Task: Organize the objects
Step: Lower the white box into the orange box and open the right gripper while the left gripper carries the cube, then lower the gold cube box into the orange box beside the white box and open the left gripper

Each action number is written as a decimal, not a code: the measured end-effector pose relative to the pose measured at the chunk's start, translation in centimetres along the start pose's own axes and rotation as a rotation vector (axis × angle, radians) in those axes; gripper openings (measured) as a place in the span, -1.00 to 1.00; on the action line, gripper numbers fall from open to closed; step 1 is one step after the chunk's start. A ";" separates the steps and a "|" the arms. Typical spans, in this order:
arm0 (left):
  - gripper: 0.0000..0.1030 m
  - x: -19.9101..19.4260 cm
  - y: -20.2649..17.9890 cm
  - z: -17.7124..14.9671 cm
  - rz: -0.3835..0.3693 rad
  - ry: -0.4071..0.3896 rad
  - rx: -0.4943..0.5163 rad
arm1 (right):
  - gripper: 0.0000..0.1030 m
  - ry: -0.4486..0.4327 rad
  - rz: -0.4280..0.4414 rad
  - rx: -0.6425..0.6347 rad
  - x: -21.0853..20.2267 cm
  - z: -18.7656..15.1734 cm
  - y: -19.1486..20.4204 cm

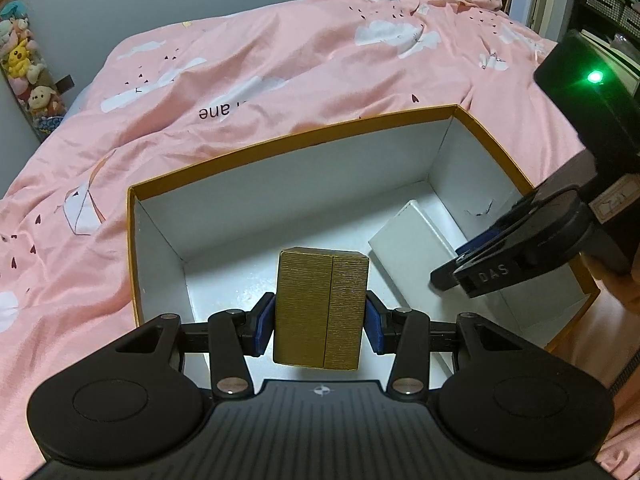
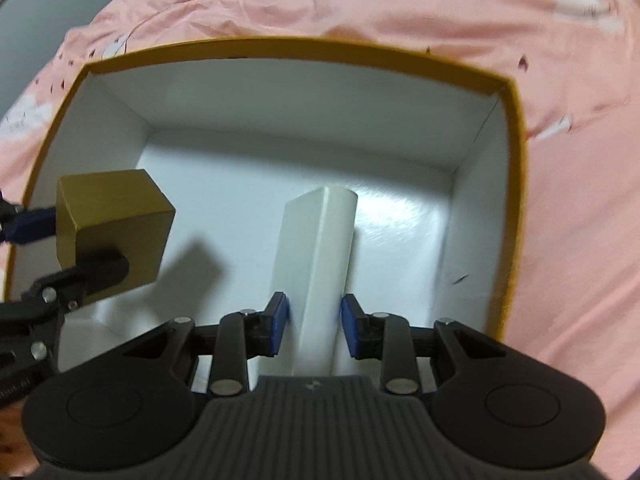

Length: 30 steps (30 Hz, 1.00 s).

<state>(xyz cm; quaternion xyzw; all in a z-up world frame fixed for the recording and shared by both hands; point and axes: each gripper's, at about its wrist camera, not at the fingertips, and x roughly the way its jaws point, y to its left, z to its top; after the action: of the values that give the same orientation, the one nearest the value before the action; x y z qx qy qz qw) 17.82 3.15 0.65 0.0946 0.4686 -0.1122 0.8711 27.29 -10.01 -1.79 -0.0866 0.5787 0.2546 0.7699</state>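
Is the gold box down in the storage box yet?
No. The gold box hangs above the storage box floor, casting a shadow, clamped in the left gripper.

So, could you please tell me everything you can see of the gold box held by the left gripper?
The gold box is a small rectangular block with a finely ribbed, matte cardboard-like surface and a seam down its upper face. The left gripper clamps it between blue-padded fingers on opposite sides. It hangs inside the large open box, apparently clear of the white floor, left of the white box.
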 end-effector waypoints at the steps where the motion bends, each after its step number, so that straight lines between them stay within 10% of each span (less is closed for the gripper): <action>1: 0.00 0.0 0.0 0.0 -0.002 0.001 0.000 | -0.38 -0.001 -0.012 -0.019 -0.2 -0.1 0.2; 11: 0.00 0.2 -0.1 -0.1 -0.009 0.013 0.006 | -0.12 -0.083 -0.185 -0.183 -1.8 -1.0 2.7; 30: 0.00 1.5 0.9 0.4 0.032 0.037 0.019 | -0.11 -0.083 -0.143 -0.387 0.0 -1.0 4.1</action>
<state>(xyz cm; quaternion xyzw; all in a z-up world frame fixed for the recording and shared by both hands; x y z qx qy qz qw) 19.23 3.76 -0.29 0.1122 0.4820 -0.1010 0.8631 24.47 -6.88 -1.47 -0.2633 0.4790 0.3093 0.7782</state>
